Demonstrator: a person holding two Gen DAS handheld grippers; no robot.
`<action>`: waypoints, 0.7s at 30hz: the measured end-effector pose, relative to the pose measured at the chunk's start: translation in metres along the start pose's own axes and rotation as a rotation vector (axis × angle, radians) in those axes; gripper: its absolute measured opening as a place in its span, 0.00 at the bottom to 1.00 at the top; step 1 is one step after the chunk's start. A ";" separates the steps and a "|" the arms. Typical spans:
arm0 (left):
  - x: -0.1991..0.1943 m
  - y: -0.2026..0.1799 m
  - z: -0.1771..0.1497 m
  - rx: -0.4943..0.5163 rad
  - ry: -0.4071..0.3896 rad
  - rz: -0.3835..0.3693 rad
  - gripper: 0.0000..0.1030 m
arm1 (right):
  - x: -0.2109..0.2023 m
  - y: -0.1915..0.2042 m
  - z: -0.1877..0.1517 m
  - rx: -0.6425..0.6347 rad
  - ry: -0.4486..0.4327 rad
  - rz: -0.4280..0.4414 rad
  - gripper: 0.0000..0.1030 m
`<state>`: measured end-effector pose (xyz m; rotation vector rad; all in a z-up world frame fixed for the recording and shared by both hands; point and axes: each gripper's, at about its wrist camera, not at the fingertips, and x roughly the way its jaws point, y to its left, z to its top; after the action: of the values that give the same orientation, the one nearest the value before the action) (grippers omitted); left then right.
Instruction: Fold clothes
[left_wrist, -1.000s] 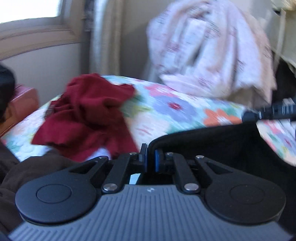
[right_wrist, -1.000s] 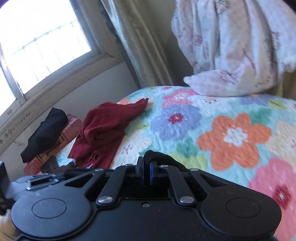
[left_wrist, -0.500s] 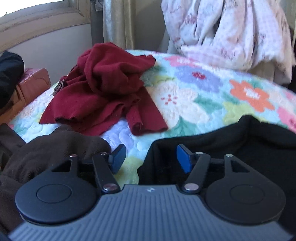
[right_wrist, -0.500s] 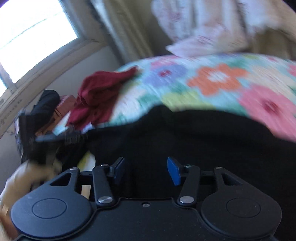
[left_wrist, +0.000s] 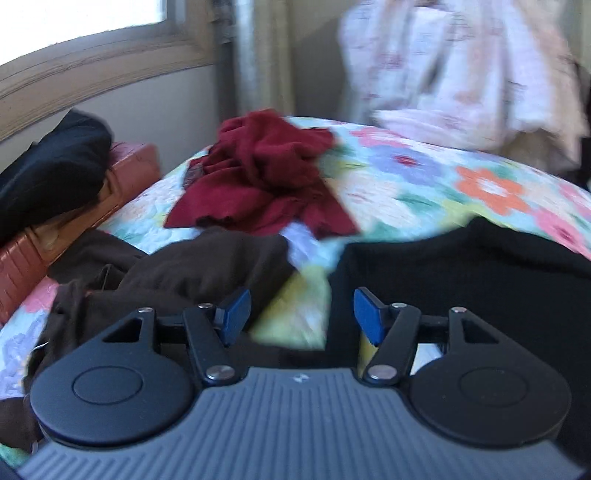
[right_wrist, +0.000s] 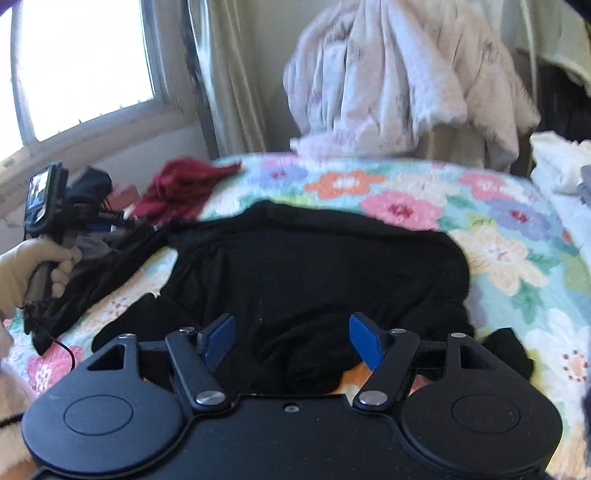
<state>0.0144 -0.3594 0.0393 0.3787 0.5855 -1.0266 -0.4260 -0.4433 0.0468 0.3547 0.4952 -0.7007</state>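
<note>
Both sets of fingers are apart, gripping nothing. Left gripper (left_wrist: 299, 314) hovers over a bare strip of the bedspread (left_wrist: 424, 177), between the brown garment (left_wrist: 177, 273) on its left and the edge of the black garment (right_wrist: 317, 273) on its right. Right gripper (right_wrist: 291, 338) sits low over the near side of the black garment, blue fingertips (right_wrist: 364, 339) straddling bunched cloth without closing on it.

Progress, as I read it: the black garment is laid out on the bed, mostly flat at the far end, rumpled near the fingers. No clean fold visible yet, so the folding itself looks barely started. The brown garment and the red garment (left_wrist: 266, 177) farther back are crumpled heaps, untouched by the look of them.

Surface: bed with a floral quilt, soft, so cloth will drag. Room: window (right_wrist: 85, 66) and curtain (right_wrist: 229, 81) behind, a pile of pale fabric (right_wrist: 399, 81) hanging at the far side, and a dark bundle on reddish boxes (left_wrist: 55, 229) beside the bed.
</note>
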 end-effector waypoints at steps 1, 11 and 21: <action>-0.016 -0.006 -0.003 0.068 0.011 -0.015 0.60 | -0.005 -0.001 -0.002 -0.021 0.003 0.010 0.73; -0.172 0.007 0.018 0.292 0.057 -0.005 0.74 | -0.067 -0.016 0.001 -0.310 0.021 0.160 0.78; -0.215 0.040 0.022 0.379 0.215 0.134 0.73 | -0.093 -0.028 0.032 -0.310 0.107 0.461 0.86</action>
<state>-0.0276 -0.2047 0.1902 0.8600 0.5478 -0.9726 -0.4964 -0.4292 0.1200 0.2024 0.5891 -0.1538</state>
